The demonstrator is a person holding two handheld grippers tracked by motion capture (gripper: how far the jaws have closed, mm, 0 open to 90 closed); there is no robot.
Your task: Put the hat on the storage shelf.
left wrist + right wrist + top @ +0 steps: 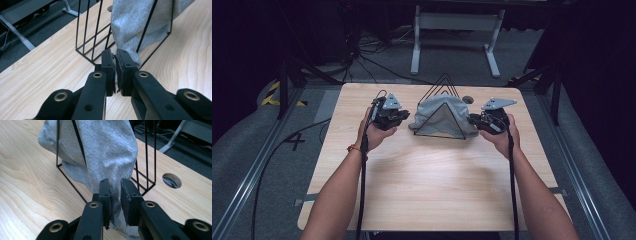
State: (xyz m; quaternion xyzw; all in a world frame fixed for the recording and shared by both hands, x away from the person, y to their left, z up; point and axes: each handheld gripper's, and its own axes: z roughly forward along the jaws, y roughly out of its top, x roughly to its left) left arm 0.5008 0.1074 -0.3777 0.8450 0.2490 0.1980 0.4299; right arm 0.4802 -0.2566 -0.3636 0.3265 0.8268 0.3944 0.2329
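The right gripper (115, 185) pinches the soft grey knit cloth (107, 152) draped over the black triangular wire rack (443, 88). The left gripper (117, 55), jaws shut on nothing (just beside the rack), likely must open and take the cloth's near edge next.

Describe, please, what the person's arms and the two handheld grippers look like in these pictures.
Both forearms are bare, with no sleeves showing; the left wrist wears a thin orange band. The left gripper and right gripper are black, each topped by a grey three-cornered plate and trailing a black cable along the arm. Up close, their jaws are black blocks on arms with brass-coloured pivot rings.
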